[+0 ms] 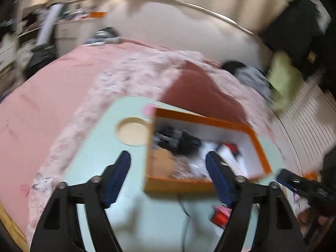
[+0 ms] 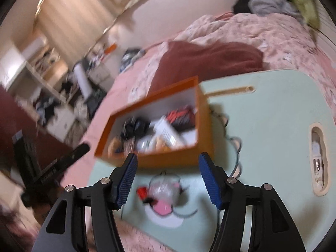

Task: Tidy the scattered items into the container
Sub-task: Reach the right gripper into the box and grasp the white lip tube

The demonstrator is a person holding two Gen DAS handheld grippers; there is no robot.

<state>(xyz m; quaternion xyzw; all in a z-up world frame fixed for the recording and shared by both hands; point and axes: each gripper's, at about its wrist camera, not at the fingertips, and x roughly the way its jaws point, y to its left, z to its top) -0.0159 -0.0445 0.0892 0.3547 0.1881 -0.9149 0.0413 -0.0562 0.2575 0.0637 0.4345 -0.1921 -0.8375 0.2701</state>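
Observation:
An orange box (image 1: 260,147) with a white inside stands on a pale green lap table (image 1: 98,147) on a bed; it also shows in the right wrist view (image 2: 174,160). It holds several items: black objects, a white carton, something red. My left gripper (image 1: 168,157) is open and empty, hovering over the box's near left edge. My right gripper (image 2: 168,159) is open and empty, just in front of the box. Below it on the table (image 2: 273,126) lie a clear plastic item (image 2: 163,187), a red piece (image 2: 141,191), a pink and white item (image 2: 162,210) and a thin cable (image 2: 235,147). The red piece (image 1: 219,217) shows by my left finger.
The table has a round cup recess (image 1: 133,130) and a slot (image 2: 318,159). Around it lie a pink bedcover (image 1: 42,105), a dark red blanket (image 2: 210,61) and clothes (image 2: 271,2) near the wall. The other gripper (image 2: 52,170) shows at the left, cluttered shelves behind.

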